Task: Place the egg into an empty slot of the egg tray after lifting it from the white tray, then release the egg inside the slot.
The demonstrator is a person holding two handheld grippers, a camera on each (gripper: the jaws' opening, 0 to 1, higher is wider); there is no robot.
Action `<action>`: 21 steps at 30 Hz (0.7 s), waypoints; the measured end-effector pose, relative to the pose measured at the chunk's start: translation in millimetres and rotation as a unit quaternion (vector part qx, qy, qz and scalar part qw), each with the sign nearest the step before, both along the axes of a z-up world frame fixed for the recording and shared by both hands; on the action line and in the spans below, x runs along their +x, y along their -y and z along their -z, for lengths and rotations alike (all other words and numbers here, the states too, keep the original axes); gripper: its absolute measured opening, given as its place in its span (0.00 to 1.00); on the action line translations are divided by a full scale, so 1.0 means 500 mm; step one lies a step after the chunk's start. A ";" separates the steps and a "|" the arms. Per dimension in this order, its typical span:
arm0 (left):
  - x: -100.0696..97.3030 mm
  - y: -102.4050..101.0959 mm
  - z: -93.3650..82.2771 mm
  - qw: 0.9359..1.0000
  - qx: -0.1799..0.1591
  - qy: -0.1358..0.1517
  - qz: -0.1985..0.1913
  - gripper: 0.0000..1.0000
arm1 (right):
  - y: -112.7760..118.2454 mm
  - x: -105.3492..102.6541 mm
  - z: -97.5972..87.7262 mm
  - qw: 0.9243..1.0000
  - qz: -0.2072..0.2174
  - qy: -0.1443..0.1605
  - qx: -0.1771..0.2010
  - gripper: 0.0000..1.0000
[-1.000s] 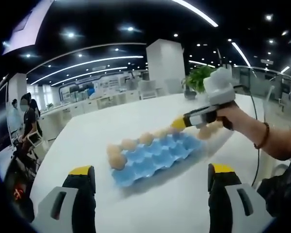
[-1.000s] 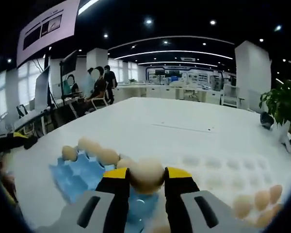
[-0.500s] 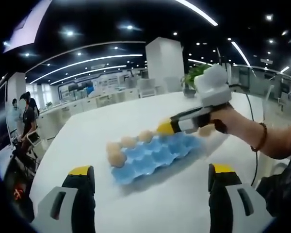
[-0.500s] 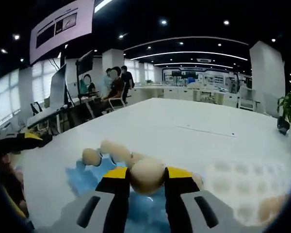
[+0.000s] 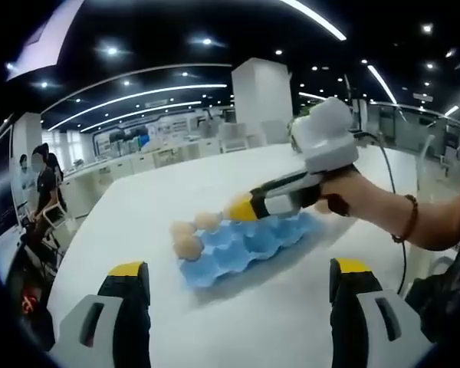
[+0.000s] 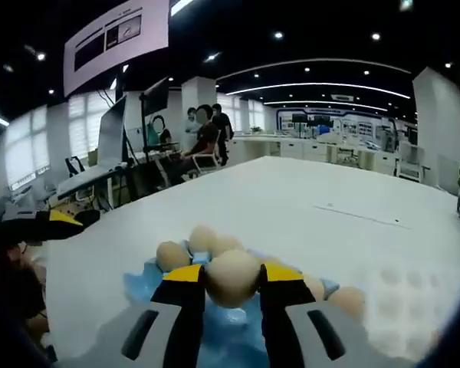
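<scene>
My right gripper (image 6: pixel 231 273) is shut on a tan egg (image 6: pixel 231 282), held just above the blue egg tray (image 6: pixel 140 280). Three eggs (image 6: pixel 174 254) sit in the tray's slots just beyond the held one. In the left gripper view the blue egg tray (image 5: pixel 249 241) lies mid-table with eggs (image 5: pixel 188 247) at its left end. There the right gripper (image 5: pixel 244 209), held by a hand, reaches in from the right over the tray's far row. My left gripper (image 5: pixel 239 268) stands open near the table's front, nothing between its jaws.
The white tray (image 6: pixel 414 295) with round dimples lies to the right of the blue one, an egg (image 6: pixel 351 300) near its edge. Seated people (image 6: pixel 203 138) and desks are at the far left. The white table (image 6: pixel 307 199) stretches beyond.
The right gripper has carried the egg leftward along the blue tray towards the end that holds eggs. The left gripper has stayed put and open.
</scene>
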State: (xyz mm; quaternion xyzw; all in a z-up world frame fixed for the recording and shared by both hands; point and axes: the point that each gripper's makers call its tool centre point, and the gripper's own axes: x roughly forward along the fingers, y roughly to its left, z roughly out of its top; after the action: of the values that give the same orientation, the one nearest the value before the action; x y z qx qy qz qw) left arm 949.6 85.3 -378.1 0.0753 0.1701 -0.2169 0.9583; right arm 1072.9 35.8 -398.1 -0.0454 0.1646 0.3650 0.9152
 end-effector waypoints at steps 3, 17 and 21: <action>0.000 -0.001 -0.001 1.000 -0.001 0.001 -0.001 1.00 | -0.015 -0.001 0.006 1.000 -0.012 0.013 -0.012 0.28; 0.001 -0.016 -0.001 1.000 -0.002 0.001 -0.010 1.00 | -0.061 0.003 0.036 0.997 -0.057 0.029 -0.037 0.29; 0.001 -0.019 -0.002 1.000 -0.002 0.001 -0.012 1.00 | -0.067 0.003 0.057 0.997 -0.066 0.014 -0.039 0.29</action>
State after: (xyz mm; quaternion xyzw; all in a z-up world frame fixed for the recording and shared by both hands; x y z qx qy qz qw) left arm 950.0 95.0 -377.2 0.0715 0.1692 -0.2062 0.9611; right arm 1074.4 69.3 -426.5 -0.0970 0.1623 0.4174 0.8889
